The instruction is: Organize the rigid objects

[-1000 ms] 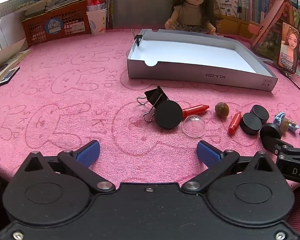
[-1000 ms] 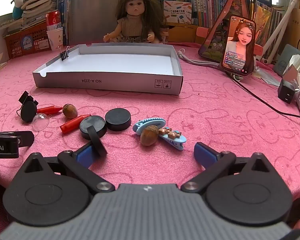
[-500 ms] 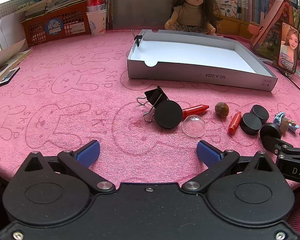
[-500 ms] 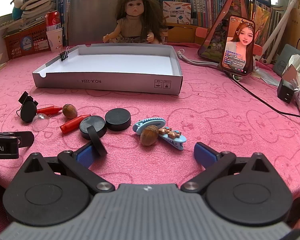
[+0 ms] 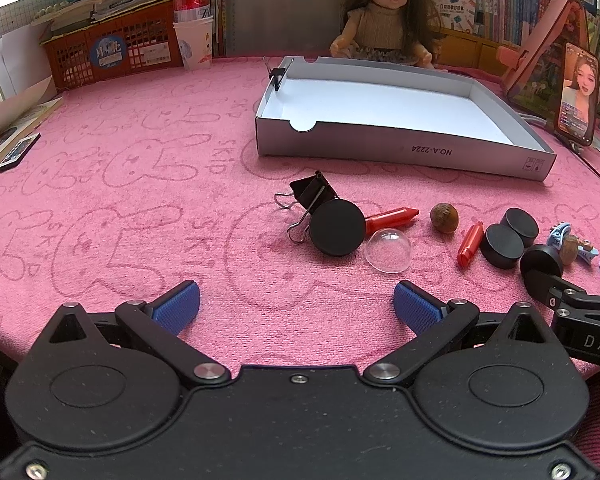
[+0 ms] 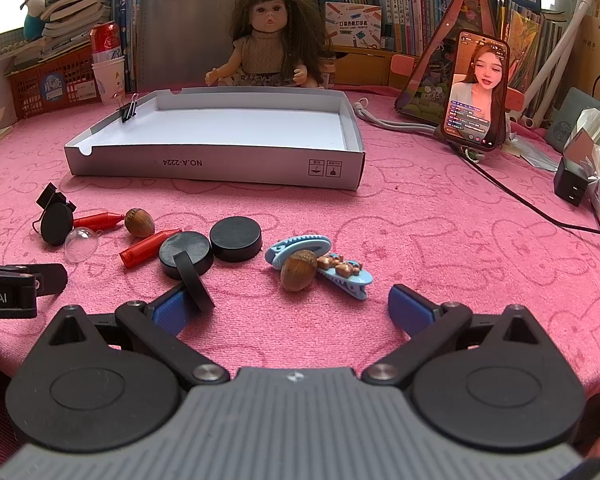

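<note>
No visible change from a second ago: both tools parked low at the table edge, jaws apart, empty. Left tool [image 5: 296, 300] faces the binder clip [image 5: 310, 196] and black disc [image 5: 337, 227] just ahead; right tool [image 6: 290, 306] has an upright disc [image 6: 194, 282] touching its left finger. Box [image 6: 216, 160] beyond holds nothing, so sorting not started.

- The table is covered by a pink cloth [image 6: 440, 240] printed with rabbit outlines.
- A shallow white box [image 6: 220, 168] lies on it.
- Nearer than the box: a black binder clip [image 5: 312, 196], black discs [image 6: 236, 238], two red caps [image 5: 392, 218], a clear dome [image 5: 387, 250], two nuts [image 6: 139, 222] and a blue hair clip [image 6: 340, 276].
- Right of the box: a phone on a stand [image 6: 476, 92], a cable [image 6: 540, 208].
</note>
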The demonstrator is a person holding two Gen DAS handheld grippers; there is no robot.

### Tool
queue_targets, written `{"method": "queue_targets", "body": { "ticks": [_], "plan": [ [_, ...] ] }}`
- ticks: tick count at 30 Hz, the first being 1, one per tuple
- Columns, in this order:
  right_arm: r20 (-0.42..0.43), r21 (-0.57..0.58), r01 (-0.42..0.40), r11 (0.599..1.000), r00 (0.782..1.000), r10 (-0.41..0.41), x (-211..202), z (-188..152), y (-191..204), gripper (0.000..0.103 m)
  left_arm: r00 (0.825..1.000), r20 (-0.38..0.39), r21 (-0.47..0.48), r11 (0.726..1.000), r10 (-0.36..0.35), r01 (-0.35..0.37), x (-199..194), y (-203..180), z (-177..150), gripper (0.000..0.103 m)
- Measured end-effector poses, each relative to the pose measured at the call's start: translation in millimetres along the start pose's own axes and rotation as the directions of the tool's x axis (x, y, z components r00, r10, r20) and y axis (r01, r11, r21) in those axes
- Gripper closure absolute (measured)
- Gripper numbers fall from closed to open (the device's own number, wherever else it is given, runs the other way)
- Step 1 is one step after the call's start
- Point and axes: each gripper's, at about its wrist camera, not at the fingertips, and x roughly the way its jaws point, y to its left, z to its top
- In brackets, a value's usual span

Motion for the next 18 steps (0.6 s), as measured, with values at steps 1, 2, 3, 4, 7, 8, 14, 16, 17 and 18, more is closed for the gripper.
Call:
{"method": "queue_targets", "body": {
  "ticks": [1, 2, 3, 4, 7, 8, 14, 16, 17, 18],
  "plan": [
    [0.0, 0.0, 0.0, 1.0, 1.0, 0.0, 0.0, 0.0, 0.0, 0.0, 1.0, -0.002, 0.0, 1.0, -0.001, 0.001, 0.1, 0.2, 0.0, 0.0],
    [0.0, -0.001, 0.0, 1.0, 1.0, 0.0, 0.0, 0.1, 0.2, 0.0, 1.0, -0.003, 0.001, 1.0, -0.001, 0.001, 0.3, 0.2, 0.2, 0.0],
    [0.0, -0.001, 0.0, 1.0, 1.0, 0.0, 0.0, 0.1, 0.2, 0.0, 1.0, -0.003, 0.001, 1.0, -0.001, 0.001, 0.4, 0.2, 0.1, 0.0],
    [0.0, 0.0, 0.0, 1.0, 1.0, 0.0, 0.0, 0.1, 0.1, 0.0, 1.0, -0.002, 0.001, 1.0, 0.0, 0.0, 0.4, 0.0, 0.1, 0.0],
    [-0.001, 0.001, 0.0, 1.0, 1.0, 0.0, 0.2, -0.7, 0.1, 0.0, 1.0, -0.003, 0.001, 1.0, -0.001, 0.001, 0.5, 0.2, 0.0, 0.0],
    [-0.004, 0.002, -0.001, 1.0, 1.0, 0.001, 0.5, -0.6, 0.3, 0.0, 1.0, -0.002, 0.001, 1.0, 0.0, 0.0, 0.4, 0.2, 0.2, 0.0],
    [-0.013, -0.002, -0.008, 1.0, 1.0, 0.008, 0.9, 1.3, -1.0, 0.0, 1.0, 0.009, 0.001, 1.0, 0.0, 0.0, 0.7, 0.0, -0.3, 0.0],
    [-0.011, -0.001, -0.006, 1.0, 1.0, 0.006, 0.1, 0.4, -0.4, 0.0, 1.0, 0.012, 0.001, 1.0, -0.001, 0.001, 0.9, 0.3, -1.0, 0.0],
    [-0.009, 0.002, -0.006, 1.0, 1.0, 0.006, 0.0, 0.5, -0.6, 0.0, 1.0, 0.013, 0.001, 1.0, -0.001, 0.001, 1.1, 0.3, -0.8, 0.0],
    [-0.002, 0.007, -0.012, 1.0, 1.0, 0.012, 0.1, 0.6, -1.9, 0.0, 1.0, 0.016, 0.001, 1.0, -0.002, 0.001, 1.0, 0.5, -2.3, 0.0]
  ]
}}
